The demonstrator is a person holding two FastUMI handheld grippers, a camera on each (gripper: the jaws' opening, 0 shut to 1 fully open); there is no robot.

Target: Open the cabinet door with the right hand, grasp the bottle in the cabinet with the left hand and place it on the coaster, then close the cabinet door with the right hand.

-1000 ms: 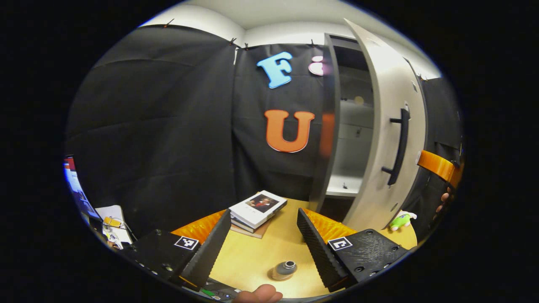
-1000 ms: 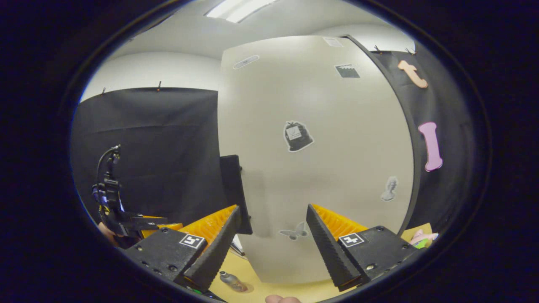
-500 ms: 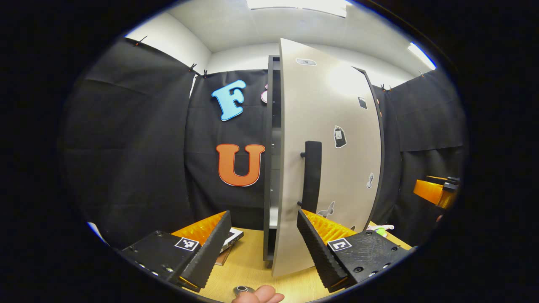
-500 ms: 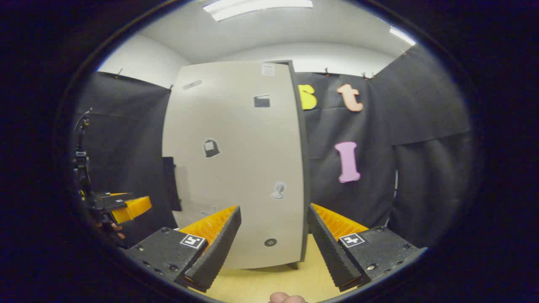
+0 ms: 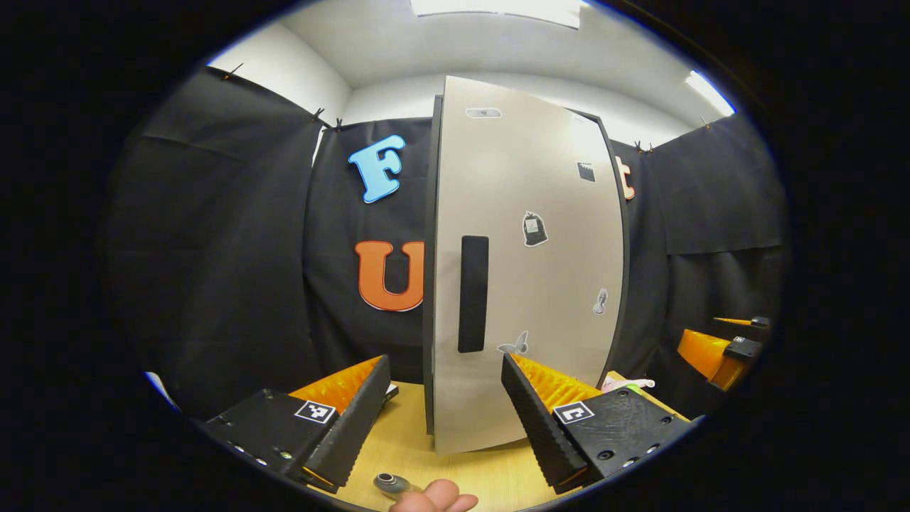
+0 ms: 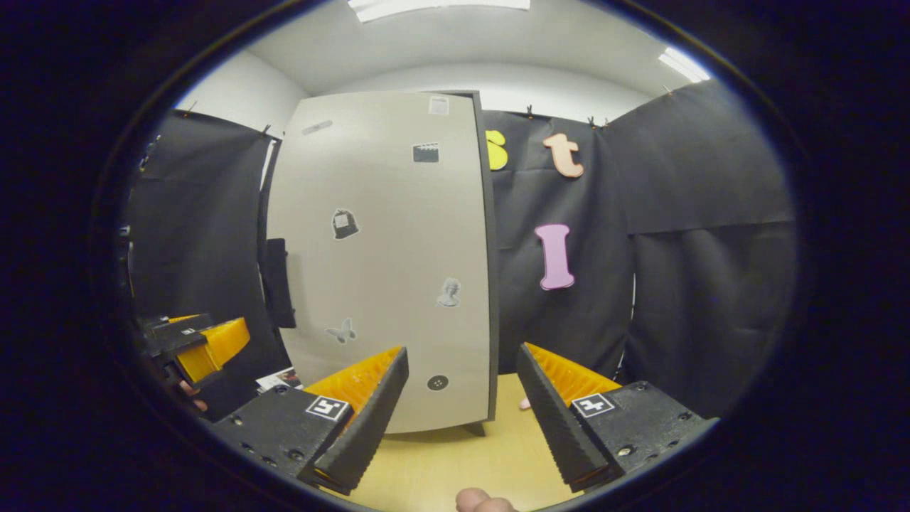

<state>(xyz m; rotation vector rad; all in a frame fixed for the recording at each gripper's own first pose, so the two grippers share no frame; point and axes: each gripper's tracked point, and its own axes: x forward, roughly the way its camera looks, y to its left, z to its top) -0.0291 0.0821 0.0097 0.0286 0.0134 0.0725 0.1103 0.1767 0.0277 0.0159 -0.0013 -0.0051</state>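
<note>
The tall pale cabinet door (image 5: pixel 526 284) with its dark handle (image 5: pixel 473 293) stands flush in the dark cabinet frame. My left gripper (image 5: pixel 445 360) hangs open in front of it, holding nothing. Below, at the view's bottom edge, the cap of the small bottle (image 5: pixel 387 483) shows on the wooden table (image 5: pixel 405 441), beside a fingertip. In the right gripper view the door (image 6: pixel 384 249) and handle (image 6: pixel 276 281) sit ahead and left. My right gripper (image 6: pixel 462 350) is open and empty, off the door. The left gripper (image 6: pixel 206 341) shows far left there, the right gripper (image 5: pixel 718 348) far right in the left gripper view.
A book (image 6: pixel 281 379) lies on the table left of the cabinet. A green and pink toy (image 5: pixel 629 386) sits at the cabinet's right foot. Black cloth walls close in the booth behind and on both sides.
The cabinet door has swung from wide open to shut. My right gripper has come off the door and drawn back. The bottle has slid to the bottom edge of the left gripper view.
</note>
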